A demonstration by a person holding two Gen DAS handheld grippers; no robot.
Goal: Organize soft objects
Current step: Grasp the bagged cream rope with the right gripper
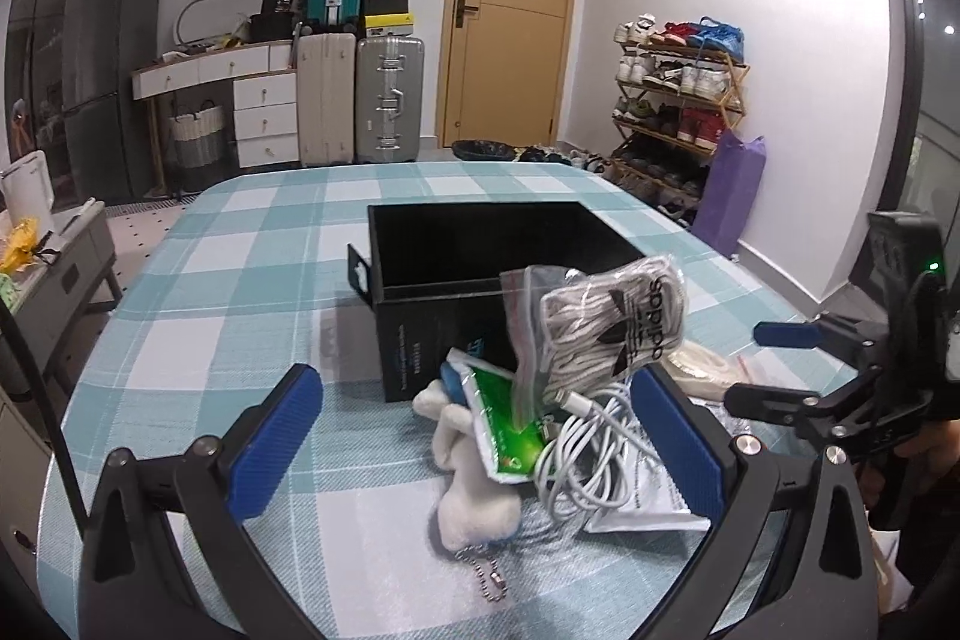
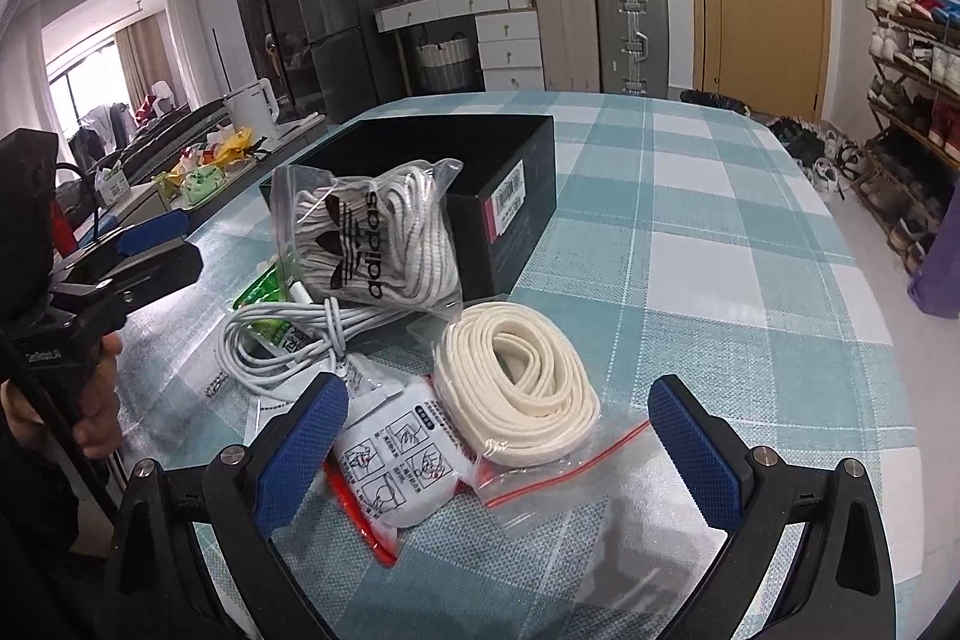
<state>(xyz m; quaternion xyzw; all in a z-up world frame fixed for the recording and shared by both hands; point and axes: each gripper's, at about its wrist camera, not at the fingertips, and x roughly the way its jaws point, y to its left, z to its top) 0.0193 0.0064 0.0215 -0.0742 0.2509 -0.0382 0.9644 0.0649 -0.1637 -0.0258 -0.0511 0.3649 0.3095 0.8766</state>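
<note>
The adidas lace bag point(image 1: 612, 328) leans against the open black box point(image 1: 480, 244) at frame centre, above the white cable point(image 1: 588, 448) and plush toy point(image 1: 468, 484). The left gripper point(image 1: 480, 436) and right gripper point(image 2: 498, 448) both gape, empty. Bare checked tablecloth point(image 2: 720, 220) fills the right side.

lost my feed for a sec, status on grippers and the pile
Left gripper open, right gripper open, both empty. Black box open, nothing visible inside; adidas lace bag leans on it. Cable, cream laces loose on table. Path clear.
</note>
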